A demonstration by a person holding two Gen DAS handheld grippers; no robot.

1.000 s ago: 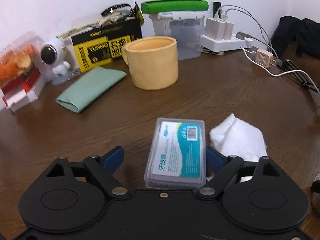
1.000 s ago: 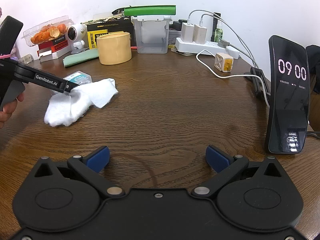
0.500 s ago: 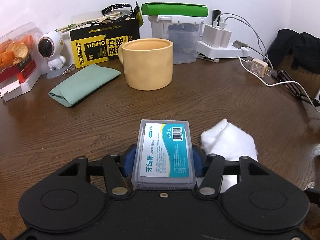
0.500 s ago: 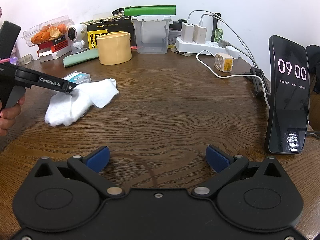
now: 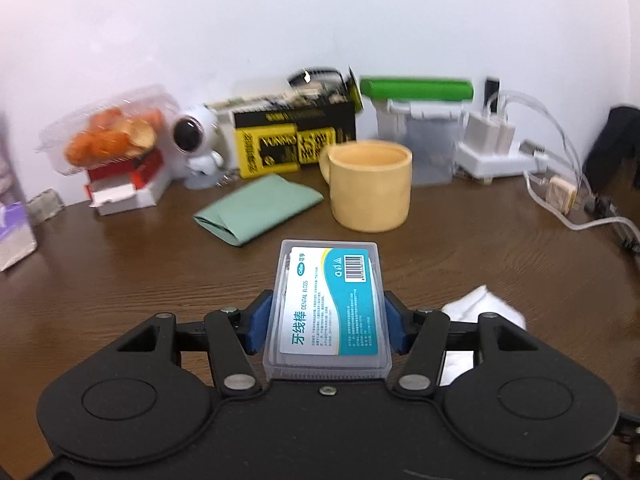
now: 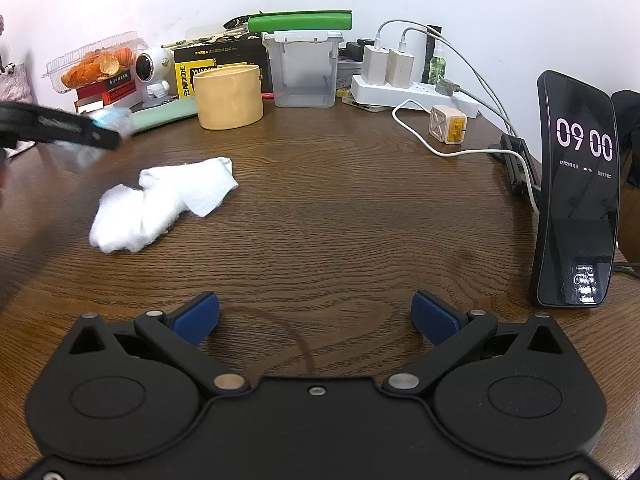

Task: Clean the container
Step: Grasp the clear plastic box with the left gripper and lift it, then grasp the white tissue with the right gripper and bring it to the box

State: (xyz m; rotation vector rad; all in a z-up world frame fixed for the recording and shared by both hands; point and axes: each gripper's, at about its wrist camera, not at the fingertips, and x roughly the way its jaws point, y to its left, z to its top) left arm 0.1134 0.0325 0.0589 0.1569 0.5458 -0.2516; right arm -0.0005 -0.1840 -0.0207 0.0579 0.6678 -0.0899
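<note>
My left gripper [image 5: 326, 330] is shut on a clear plastic dental floss box [image 5: 330, 306] with a teal and white label, and holds it lifted above the table. In the right wrist view the left gripper [image 6: 100, 136] shows blurred at the far left with the box [image 6: 112, 120] in it. A crumpled white wipe [image 6: 160, 202] lies on the brown wooden table [image 6: 360, 220]; it also shows in the left wrist view [image 5: 480, 308], just right of my left gripper. My right gripper [image 6: 316, 316] is open and empty, low over the table's front.
A yellow mug [image 5: 370, 184], a folded green cloth [image 5: 256, 214], a clear bin with a green lid [image 6: 304, 68], a yellow-black box [image 5: 296, 140] and a robot toy [image 5: 196, 140] stand at the back. A power strip with cables [image 6: 412, 88] and a standing phone [image 6: 576, 224] are at the right.
My left gripper closed on the floss box and has lifted it off the table, away from the wipe. The right gripper has not moved.
</note>
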